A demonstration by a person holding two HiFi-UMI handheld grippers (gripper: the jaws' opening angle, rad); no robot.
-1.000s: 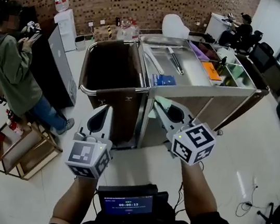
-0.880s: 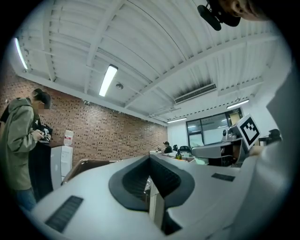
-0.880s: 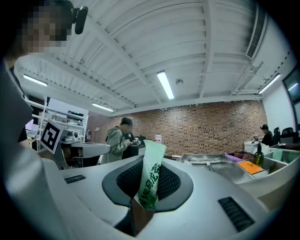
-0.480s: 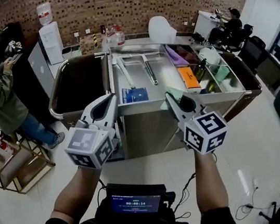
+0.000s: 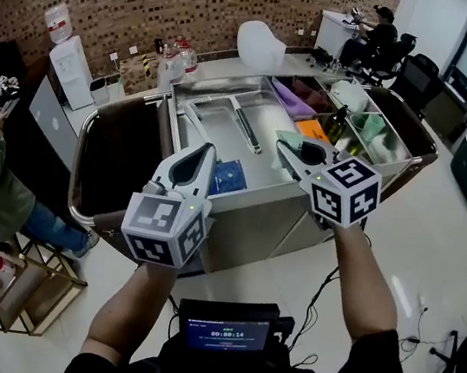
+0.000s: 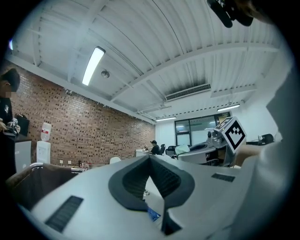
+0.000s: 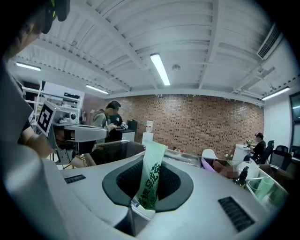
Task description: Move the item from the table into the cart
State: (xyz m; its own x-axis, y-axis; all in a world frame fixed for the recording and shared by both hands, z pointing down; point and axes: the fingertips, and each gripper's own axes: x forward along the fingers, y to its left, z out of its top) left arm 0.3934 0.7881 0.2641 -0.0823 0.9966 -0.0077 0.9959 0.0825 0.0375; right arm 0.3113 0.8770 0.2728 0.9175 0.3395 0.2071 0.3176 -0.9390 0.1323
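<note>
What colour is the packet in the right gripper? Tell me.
The packet is pale green with darker green print; clearest in the right gripper view.

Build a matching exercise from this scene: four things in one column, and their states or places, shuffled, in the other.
Things:
1. left gripper
2. right gripper
3. blue packet
4. orange item

States or places:
A. lies on the steel top of the cart
B. shut on a green packet
C. shut, with nothing between the jaws
D. next to the dark bottle

Pairs: 1-C, 2-B, 3-A, 4-D
</note>
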